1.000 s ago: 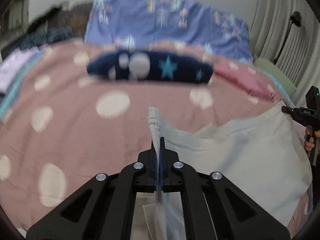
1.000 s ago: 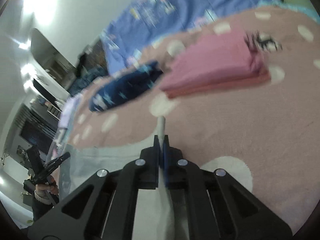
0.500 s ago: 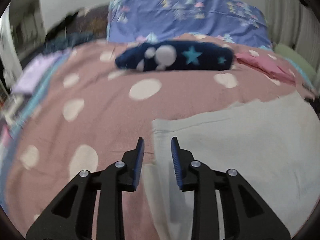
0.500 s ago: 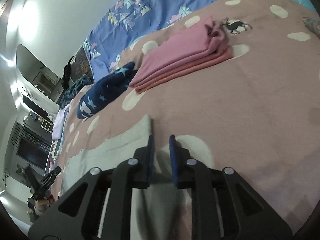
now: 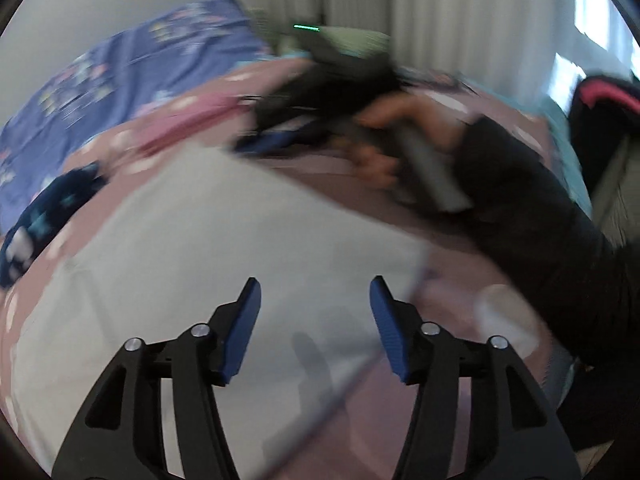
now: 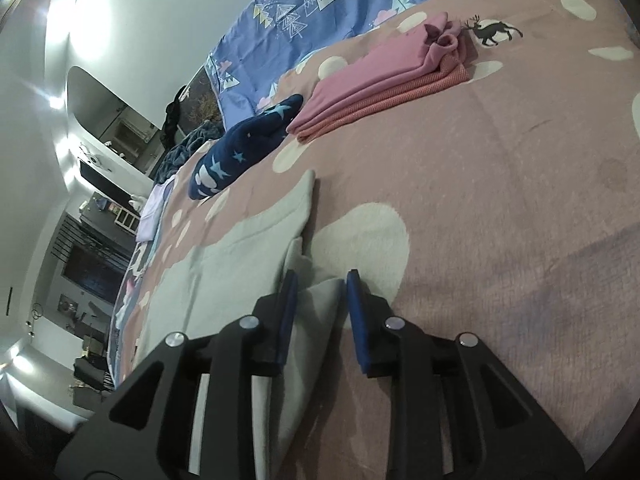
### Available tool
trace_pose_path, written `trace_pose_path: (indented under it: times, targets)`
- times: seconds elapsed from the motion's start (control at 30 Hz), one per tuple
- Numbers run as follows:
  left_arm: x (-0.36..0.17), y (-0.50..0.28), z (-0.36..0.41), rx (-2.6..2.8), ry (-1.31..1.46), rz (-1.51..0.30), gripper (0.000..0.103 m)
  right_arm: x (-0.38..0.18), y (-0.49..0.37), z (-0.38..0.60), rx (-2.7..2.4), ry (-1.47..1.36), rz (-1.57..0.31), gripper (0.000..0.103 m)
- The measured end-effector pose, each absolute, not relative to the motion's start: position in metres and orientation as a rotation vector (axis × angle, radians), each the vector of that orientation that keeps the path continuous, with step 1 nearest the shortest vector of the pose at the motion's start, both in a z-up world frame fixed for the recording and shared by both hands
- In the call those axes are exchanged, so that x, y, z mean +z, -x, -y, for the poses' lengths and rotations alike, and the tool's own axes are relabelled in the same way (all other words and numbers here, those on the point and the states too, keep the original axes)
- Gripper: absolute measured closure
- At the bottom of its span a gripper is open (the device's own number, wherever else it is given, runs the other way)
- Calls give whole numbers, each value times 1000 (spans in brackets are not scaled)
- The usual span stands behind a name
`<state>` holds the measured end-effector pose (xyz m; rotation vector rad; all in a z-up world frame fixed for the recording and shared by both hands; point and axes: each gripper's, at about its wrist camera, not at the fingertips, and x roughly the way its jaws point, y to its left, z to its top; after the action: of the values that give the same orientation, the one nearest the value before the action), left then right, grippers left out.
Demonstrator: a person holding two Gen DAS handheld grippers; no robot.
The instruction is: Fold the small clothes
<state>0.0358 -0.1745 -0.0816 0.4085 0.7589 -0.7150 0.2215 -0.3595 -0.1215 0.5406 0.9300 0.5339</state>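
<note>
In my left camera, my left gripper [image 5: 315, 292] is wide open over the pale cloth [image 5: 224, 240] on the bed, and in my right camera, my right gripper [image 6: 318, 284] sits a little open around that cloth's [image 6: 248, 240] edge, holding nothing.

The left gripper [image 5: 315, 292] was wide open and held nothing. The right gripper [image 6: 318, 286] was a little open. The person's right hand [image 5: 386, 142] looked blurry.
</note>
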Motion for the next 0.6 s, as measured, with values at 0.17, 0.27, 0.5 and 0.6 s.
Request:
trace_pose_path:
  times: [0.17,0.27,0.5,0.6]
  targets:
    - [-98,-11,215,-701,-610,-718,38,-122,-220,362,552,-559,-936,76]
    - [-107,-10,224,-629,-681,-714,38,-122,-220,364,558,-565,-943,75]
    - [-107,-21,233,-557,-694,-705,73,-119,-216,374,587,-597,-977,66]
    - [-103,-26,232,-560,-653,-738,101,-120,-216,374,593,-577,-988,66]
